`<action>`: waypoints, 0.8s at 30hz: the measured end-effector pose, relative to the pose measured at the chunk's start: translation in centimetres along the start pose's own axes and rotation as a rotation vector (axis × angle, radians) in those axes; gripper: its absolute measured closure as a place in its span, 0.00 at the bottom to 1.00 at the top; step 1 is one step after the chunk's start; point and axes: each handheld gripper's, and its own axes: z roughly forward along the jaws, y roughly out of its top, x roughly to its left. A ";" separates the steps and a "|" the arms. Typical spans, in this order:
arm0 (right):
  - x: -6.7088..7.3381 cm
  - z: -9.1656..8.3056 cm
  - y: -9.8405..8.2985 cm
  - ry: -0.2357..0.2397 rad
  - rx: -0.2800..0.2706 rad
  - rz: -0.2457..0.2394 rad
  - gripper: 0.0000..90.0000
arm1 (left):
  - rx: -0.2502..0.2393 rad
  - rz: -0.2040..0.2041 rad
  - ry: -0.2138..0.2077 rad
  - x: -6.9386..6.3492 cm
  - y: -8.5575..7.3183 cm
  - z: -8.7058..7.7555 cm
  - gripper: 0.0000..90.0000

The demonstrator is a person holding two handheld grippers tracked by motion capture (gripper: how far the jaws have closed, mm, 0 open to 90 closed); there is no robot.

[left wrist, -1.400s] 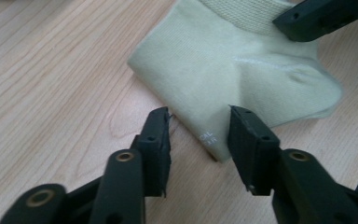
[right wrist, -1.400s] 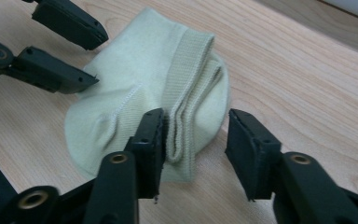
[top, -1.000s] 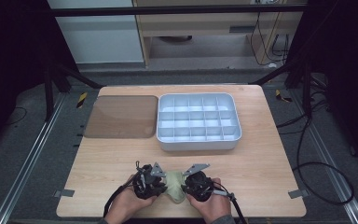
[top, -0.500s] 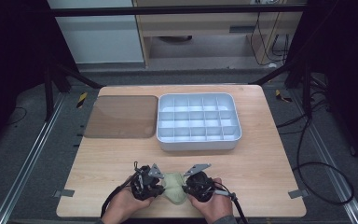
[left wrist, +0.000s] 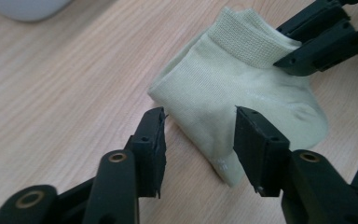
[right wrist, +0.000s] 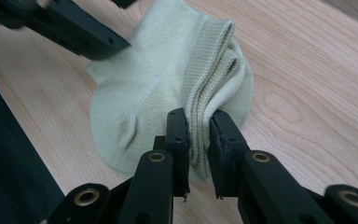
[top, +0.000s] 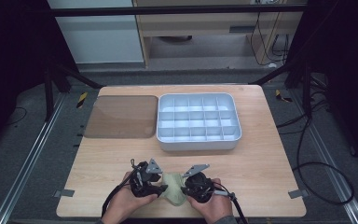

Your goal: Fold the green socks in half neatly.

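While right hand-held gripper [right wrist: 198, 126] clamps sock [right wrist: 168, 79] cuff — table [right wrist: 307, 70] beyond.

High view: fixed overhead, facing forward and down over the table [top: 261, 168]. Gripper views: each rides close behind its own jaws, looking along them. All three share the sock [top: 173, 186] [left wrist: 242, 88] [right wrist: 168, 79] ahead of the jaws.

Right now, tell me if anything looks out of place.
Nothing stands out. The folded green sock lies on the table, pinched at its cuff by the right tool; the compartment tray sits square and empty.
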 end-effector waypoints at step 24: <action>-0.3 -1.1 0.8 -0.021 -0.045 0.008 0.62 | -0.002 0.000 -0.004 -0.4 -1.1 -1.2 0.54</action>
